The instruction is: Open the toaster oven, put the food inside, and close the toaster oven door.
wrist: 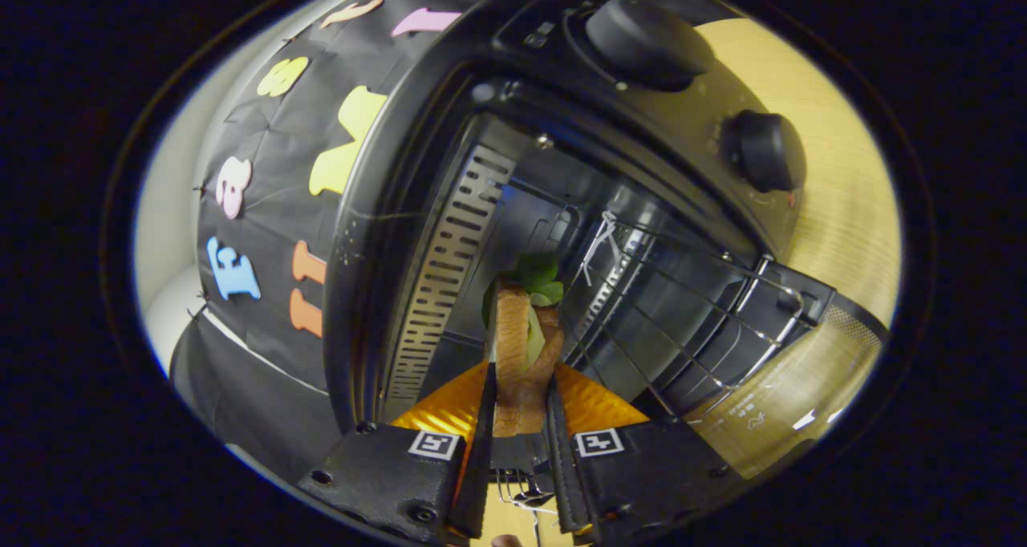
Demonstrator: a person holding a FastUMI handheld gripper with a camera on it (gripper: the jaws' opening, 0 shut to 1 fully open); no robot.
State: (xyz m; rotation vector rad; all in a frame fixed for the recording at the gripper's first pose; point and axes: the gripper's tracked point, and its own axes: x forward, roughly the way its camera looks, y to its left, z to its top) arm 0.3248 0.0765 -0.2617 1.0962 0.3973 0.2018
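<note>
sandwich (520,354) sits clamped between the two fingers (481,435) of the gripper (518,419), which press on it from either side, so the gap between them is narrow and taken up by bread. the view is rolled, so the oven (449,122) looks tipped over. the sandwich is two toasted slices standing on edge with pale filling between, and green leaf (536,274) sticks out of its far end. it reaches past the fingertips into the mouth of the oven.

just behind the sandwich, near the fingers, lies the oven's open door (770,403), its glass showing a pale sheen and small white print. beside the sandwich a wire rack (682,314) runs from the door back into the oven. on the other side of the sandwich a slotted metal wall (449,274) lines the oven's cavity. beyond the leaf the cavity goes dark, with grey panels at the back.

outside the cavity, on the oven's control panel past the rack, two dark knobs stand out: one knob (642,38) further from the door, the other knob (766,150) nearer the door. a wooden table (834,178) shows behind the panel. behind the oven on the slotted-wall side hangs the booth's black cloth (265,202).
</note>
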